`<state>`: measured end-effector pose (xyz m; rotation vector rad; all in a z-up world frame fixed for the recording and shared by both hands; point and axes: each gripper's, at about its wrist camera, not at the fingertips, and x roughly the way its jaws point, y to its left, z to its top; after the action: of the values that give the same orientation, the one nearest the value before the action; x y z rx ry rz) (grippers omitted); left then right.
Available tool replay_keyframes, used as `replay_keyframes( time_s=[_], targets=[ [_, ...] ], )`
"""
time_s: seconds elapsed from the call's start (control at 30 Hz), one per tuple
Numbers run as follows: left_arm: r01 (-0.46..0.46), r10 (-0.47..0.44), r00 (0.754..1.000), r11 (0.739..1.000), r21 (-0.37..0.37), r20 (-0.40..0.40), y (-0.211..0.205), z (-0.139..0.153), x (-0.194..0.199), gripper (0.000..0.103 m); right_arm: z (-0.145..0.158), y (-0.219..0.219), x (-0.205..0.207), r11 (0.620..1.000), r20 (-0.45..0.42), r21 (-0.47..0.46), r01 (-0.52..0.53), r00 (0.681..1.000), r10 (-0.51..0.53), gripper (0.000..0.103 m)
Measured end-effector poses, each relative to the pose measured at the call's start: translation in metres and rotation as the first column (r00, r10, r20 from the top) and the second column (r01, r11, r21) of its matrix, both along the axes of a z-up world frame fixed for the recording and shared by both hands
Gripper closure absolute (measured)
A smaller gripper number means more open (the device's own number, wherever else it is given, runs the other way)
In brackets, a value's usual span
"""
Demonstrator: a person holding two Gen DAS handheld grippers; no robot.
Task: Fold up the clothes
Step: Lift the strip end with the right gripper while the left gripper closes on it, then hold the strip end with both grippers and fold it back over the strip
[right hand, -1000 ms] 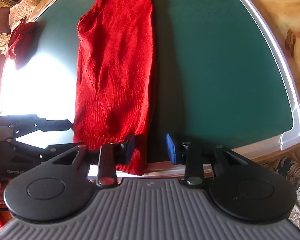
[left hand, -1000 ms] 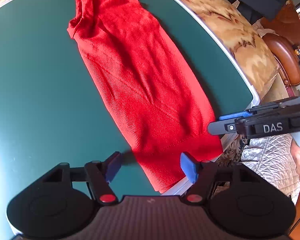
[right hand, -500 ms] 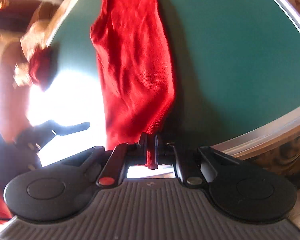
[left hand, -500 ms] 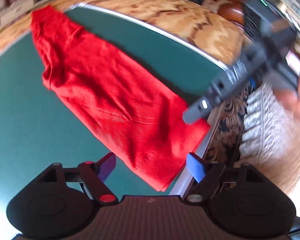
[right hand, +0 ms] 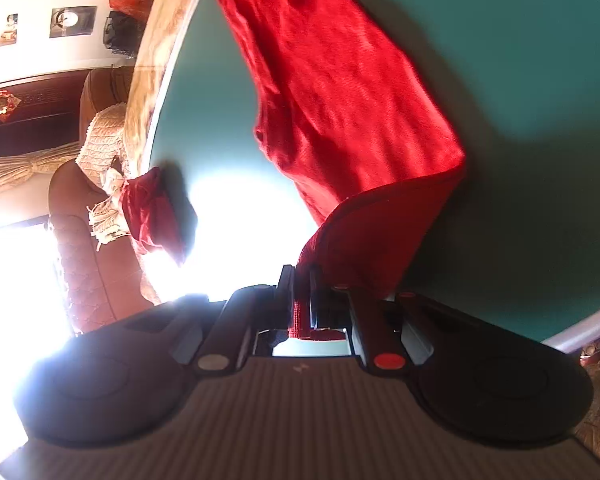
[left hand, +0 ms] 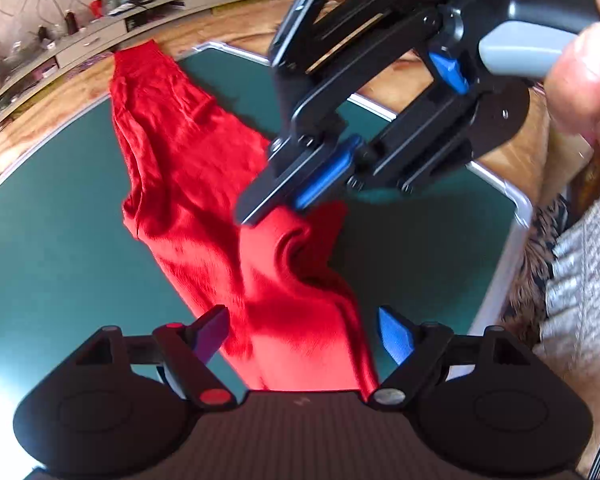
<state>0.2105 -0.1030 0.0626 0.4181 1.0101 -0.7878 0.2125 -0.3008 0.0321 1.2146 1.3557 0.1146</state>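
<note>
Right gripper (right hand: 301, 292) clamped on red sweater (left hand: 204, 168) hem, lifted off green table (left hand: 52, 240); left gripper (left hand: 300, 330) spread wide, holding nothing.

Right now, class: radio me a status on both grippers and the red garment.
Right gripper shut on red garment hem, lifted off green table. Left gripper open, straddling near hem. Nothing blocking.
</note>
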Motion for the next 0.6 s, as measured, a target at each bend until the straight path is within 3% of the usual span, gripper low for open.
replay_keyframes(
  time_s=[0.07, 0.13, 0.2, 0.3, 0.37, 0.43, 0.5, 0.53, 0.6],
  targets=[
    [-0.031, 0.031, 0.999, 0.999, 0.012, 0.014, -0.007, -0.001, 0.006, 0.018, -0.002, -0.002, 0.008, 1.0, 0.002, 0.017, -0.005, 1.0, 0.005, 0.093],
    [-0.064, 0.064, 0.998, 0.998, 0.014, 0.008, -0.007, -0.004, 0.014, 0.025, -0.003, -0.008, 0.013, 0.999, 0.001, 0.032, -0.012, 1.0, 0.012, 0.093],
    [-0.091, 0.091, 0.996, 0.996, 0.007, -0.019, -0.002, -0.007, 0.021, 0.057, -0.001, -0.017, 0.015, 0.999, 0.012, 0.014, -0.039, 0.999, 0.039, 0.09],
    [-0.099, 0.097, 0.992, 0.995, -0.022, -0.075, 0.012, -0.008, 0.033, 0.076, 0.012, -0.027, 0.023, 0.98, 0.049, -0.112, -0.161, 0.985, 0.168, 0.089],
    [-0.095, 0.091, 0.991, 0.995, -0.04, -0.095, 0.021, -0.005, 0.04, 0.077, 0.024, -0.025, 0.03, 0.93, 0.099, -0.235, -0.283, 0.945, 0.313, 0.065],
    [-0.077, 0.071, 0.992, 0.995, -0.056, -0.108, 0.03, -0.001, 0.047, 0.077, 0.039, -0.016, 0.033, 0.81, 0.151, -0.414, -0.416, 0.846, 0.512, 0.052],
    [-0.062, 0.051, 0.989, 0.995, -0.077, -0.139, 0.038, -0.001, 0.055, 0.077, 0.053, -0.001, 0.028, 0.615, 0.172, -0.61, -0.5, 0.674, 0.718, 0.044],
    [-0.046, 0.032, 0.988, 0.995, -0.089, -0.149, 0.042, 0.0, 0.058, 0.077, 0.057, 0.006, 0.024, 0.519, 0.181, -0.679, -0.52, 0.567, 0.804, 0.041],
    [0.0, -0.016, 0.988, 0.995, -0.102, -0.153, 0.047, 0.001, 0.062, 0.077, 0.057, 0.015, 0.023, 0.386, 0.195, -0.744, -0.545, 0.377, 0.906, 0.035]
  ],
)
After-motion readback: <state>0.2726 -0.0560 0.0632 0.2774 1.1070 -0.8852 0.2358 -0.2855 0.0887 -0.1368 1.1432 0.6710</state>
